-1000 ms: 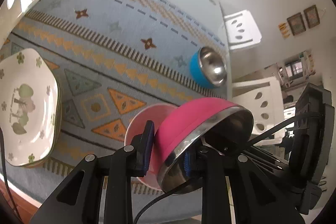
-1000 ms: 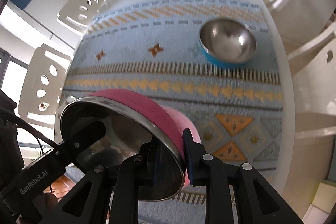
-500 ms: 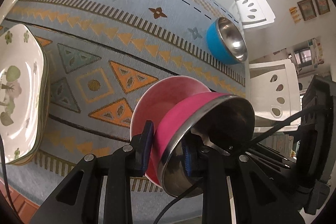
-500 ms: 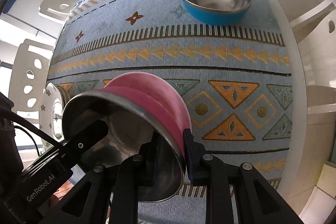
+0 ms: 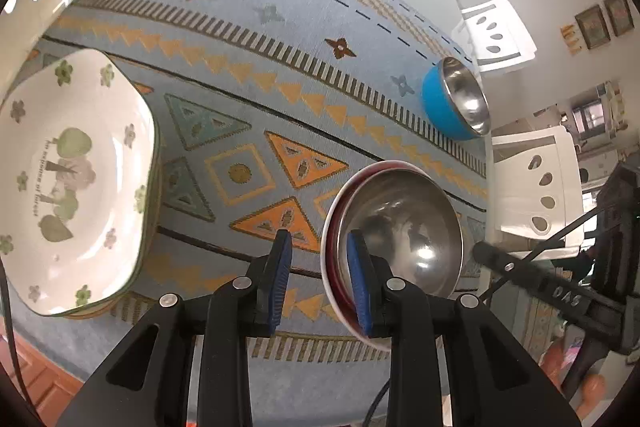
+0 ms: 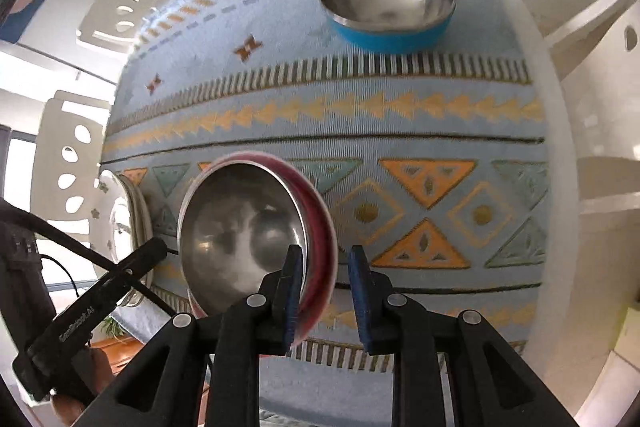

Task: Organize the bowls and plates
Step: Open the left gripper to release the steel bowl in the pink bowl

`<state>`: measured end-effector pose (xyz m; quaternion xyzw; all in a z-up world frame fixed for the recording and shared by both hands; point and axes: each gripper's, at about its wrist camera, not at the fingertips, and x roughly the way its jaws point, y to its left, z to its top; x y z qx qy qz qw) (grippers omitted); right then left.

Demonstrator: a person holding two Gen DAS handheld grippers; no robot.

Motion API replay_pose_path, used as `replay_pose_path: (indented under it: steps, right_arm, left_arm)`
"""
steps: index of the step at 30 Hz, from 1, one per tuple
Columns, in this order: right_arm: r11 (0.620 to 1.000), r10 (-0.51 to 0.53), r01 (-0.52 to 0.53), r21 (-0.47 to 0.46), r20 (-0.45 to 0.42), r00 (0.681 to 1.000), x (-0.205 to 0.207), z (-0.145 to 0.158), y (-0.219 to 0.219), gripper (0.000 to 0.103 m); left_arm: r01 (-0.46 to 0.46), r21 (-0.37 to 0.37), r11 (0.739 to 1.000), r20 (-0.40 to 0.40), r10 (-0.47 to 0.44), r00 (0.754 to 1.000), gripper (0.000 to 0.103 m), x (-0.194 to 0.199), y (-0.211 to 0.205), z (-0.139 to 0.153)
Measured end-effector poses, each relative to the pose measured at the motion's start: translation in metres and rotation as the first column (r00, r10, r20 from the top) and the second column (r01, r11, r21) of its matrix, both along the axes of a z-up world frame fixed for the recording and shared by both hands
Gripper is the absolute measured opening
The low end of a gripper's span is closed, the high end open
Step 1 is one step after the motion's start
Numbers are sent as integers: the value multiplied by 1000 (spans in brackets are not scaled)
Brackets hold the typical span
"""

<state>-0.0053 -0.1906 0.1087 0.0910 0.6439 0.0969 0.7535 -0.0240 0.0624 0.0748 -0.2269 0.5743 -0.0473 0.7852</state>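
Nesting step judged all but done: on the patterned cloth [image 5: 280, 27] the plates [image 5: 80, 187] sat stacked at the left edge. The blue bowl [image 5: 452, 107] stood alone, well apart toward the far right. The steel bowl [image 5: 404, 227] sat inside the pink bowl [image 5: 331, 267] near the front edge, between the two grippers. Steel bowl's mouth faced up and its base was down in the pink one. It is round, so it had no long axis, and its rim looked about level with the pink rim. Left gripper [image 5: 319, 267] straddled both rims, one pad inside and one outside; its jaws were opening, with cloth visible beside the outer pad, so it was released. Right gripper [image 6: 325, 279] straddled the opposite side; its outer pad stood clear of the pink rim, so no clamp there either. Next move, as judged: lift both grippers straight up so the inner pads do not drag the steel bowl, then fetch the blue bowl for the stack.
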Motion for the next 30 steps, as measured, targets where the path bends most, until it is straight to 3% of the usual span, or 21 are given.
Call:
replay_pose_path:
  steps: [3, 7, 8, 11, 16, 22, 30]
  right_arm:
    - [999, 6, -4, -38, 75, 997, -6, 12, -3, 25]
    - [999, 7, -2, -40, 118, 993, -12, 18, -6, 47]
    - [1000, 2, 1, -27, 118, 993, -12, 18, -7, 48]
    - [1000, -6, 7, -7, 116, 993, -13, 18, -9, 48]
    - [998, -24, 20, 53, 81, 996, -14, 15, -8, 48]
    - [998, 34, -38, 53, 85, 996, -19, 15, 11, 48]
    - [996, -8, 1, 94, 76, 997, -3, 14, 0, 48]
  left_arm:
    - [34, 6, 999, 30, -34, 999, 29, -3, -6, 6]
    - [72, 18, 997, 45, -73, 996, 30, -2, -18, 11]
    - [82, 17, 996, 47, -83, 995, 30, -2, -20, 12]
    - [126, 21, 992, 82, -127, 988, 27, -2, -27, 20]
    - [166, 124, 978, 130, -182, 975, 30, 4, -38, 41]
    - [164, 109, 980, 156, -180, 971, 30, 13, -38, 60]
    - [162, 135, 978, 145, -181, 973, 31, 17, -36, 62]
